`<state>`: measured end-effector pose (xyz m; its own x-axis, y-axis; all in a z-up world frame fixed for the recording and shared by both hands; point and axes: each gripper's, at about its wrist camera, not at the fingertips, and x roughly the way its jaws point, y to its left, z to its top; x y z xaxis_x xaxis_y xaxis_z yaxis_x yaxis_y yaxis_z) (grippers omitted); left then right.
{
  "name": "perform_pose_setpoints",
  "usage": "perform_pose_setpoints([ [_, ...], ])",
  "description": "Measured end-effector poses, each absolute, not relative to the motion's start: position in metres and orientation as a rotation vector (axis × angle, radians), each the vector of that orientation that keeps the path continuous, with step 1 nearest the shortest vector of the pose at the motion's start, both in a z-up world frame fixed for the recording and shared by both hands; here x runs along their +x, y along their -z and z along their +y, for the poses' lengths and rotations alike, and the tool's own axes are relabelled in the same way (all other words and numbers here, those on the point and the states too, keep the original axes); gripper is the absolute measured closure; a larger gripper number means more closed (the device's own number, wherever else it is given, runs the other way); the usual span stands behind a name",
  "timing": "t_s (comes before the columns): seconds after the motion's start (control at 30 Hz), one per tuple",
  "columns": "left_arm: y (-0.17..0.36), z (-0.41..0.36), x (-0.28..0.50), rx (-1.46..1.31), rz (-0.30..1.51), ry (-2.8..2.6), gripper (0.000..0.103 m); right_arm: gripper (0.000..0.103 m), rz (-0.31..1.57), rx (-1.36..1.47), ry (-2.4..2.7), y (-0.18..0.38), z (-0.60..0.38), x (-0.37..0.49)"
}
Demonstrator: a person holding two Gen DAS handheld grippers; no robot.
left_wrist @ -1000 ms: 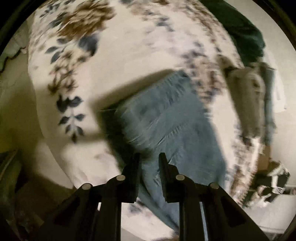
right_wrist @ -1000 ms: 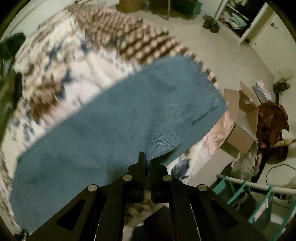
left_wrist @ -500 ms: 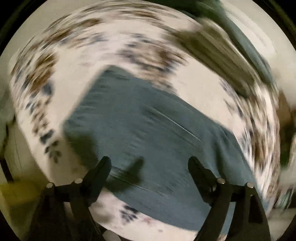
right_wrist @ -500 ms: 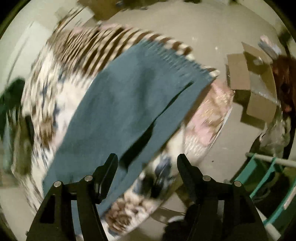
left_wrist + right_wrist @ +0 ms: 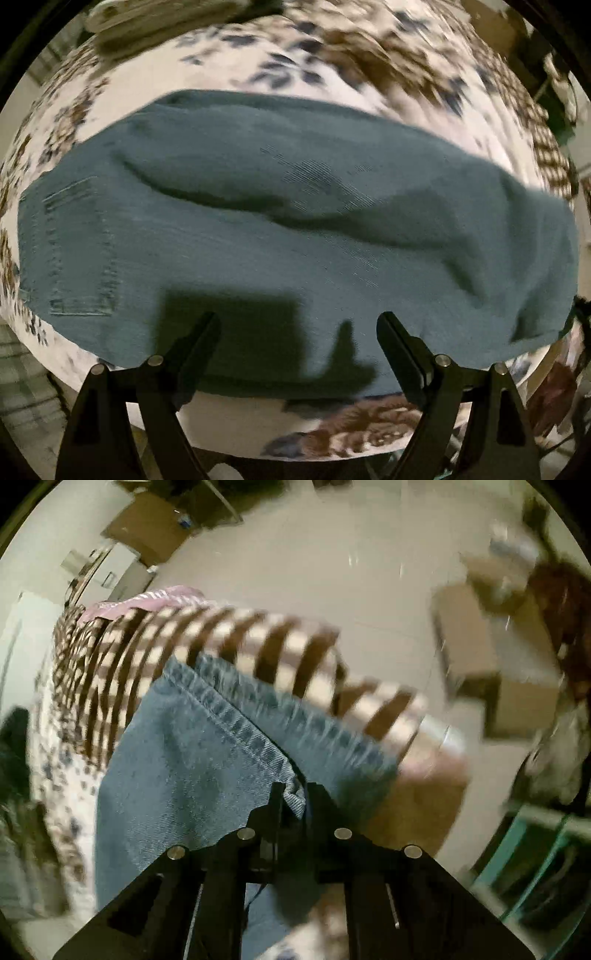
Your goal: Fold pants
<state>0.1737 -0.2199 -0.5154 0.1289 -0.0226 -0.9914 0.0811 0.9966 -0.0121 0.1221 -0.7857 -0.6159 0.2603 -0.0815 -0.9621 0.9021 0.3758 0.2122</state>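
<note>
Right gripper [image 5: 294,797], spread earlier, now pinches the jeans [image 5: 192,760] hem at centre; left gripper [image 5: 297,328] stays spread, empty, over the floral bedspread [image 5: 332,55]; cardboard box [image 5: 491,672] at upper right.

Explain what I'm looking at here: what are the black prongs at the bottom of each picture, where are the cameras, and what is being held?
There is no robot. A person holds hand-operated tongs in each hand, and a fisheye camera on each looks forward along its two fingers.

In the left view, the left tongs stand open, holding nothing, above blue jeans spread on a floral bedspread.

In the right view, the right tongs are shut on the jeans' hem, near the bedspread's brown checked border. Beyond lie the floor and a cardboard box, blurred by motion.
</note>
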Motion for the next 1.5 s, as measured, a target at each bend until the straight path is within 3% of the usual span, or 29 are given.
perform_pose_setpoints([
  [0.2,0.523,-0.221,0.168,0.072,1.471,0.074,0.017,0.094,1.059,0.773,0.851,0.572,-0.8,0.113],
  [0.4,0.53,-0.225,0.174,0.1,1.479,0.07,0.017,0.093,1.3,0.738,0.797,0.619,-0.805,0.121],
  [0.47,0.535,-0.231,0.173,0.122,1.505,0.079,0.017,0.086,1.375,0.821,0.769,0.638,-0.809,0.112],
  [0.63,0.515,-0.237,0.168,0.101,1.514,0.104,0.017,0.045,1.289,0.8,0.692,0.592,-0.799,0.121],
  [0.77,0.496,-0.24,0.17,0.135,1.454,0.112,0.017,0.032,1.238,0.651,0.543,0.563,-0.78,0.167],
  [0.87,0.495,-0.246,0.175,0.14,1.439,0.099,0.017,0.03,1.307,0.48,0.539,0.58,-0.78,0.211],
  [1.03,0.498,-0.25,0.194,0.093,1.425,0.072,0.017,0.033,1.441,0.476,0.586,0.639,-0.813,0.246],
  [1.07,0.5,-0.252,0.195,0.087,1.425,0.071,0.017,0.041,1.43,0.526,0.563,0.644,-0.819,0.245],
  [1.1,0.502,-0.253,0.197,0.079,1.431,0.071,0.017,0.073,1.405,0.535,0.545,0.642,-0.819,0.245],
  [1.13,0.504,-0.254,0.197,0.068,1.437,0.073,0.017,0.084,1.391,0.476,0.578,0.635,-0.816,0.244],
  [1.2,0.504,-0.256,0.202,0.053,1.441,0.077,0.017,0.089,1.305,0.373,0.59,0.614,-0.805,0.237],
  [1.37,0.504,-0.28,0.219,0.07,1.427,0.092,0.017,0.09,1.082,0.281,0.577,0.548,-0.789,0.202],
  [1.5,0.531,-0.297,0.218,0.106,1.437,0.091,0.017,0.09,1.058,0.21,0.576,0.548,-0.778,0.194],
])
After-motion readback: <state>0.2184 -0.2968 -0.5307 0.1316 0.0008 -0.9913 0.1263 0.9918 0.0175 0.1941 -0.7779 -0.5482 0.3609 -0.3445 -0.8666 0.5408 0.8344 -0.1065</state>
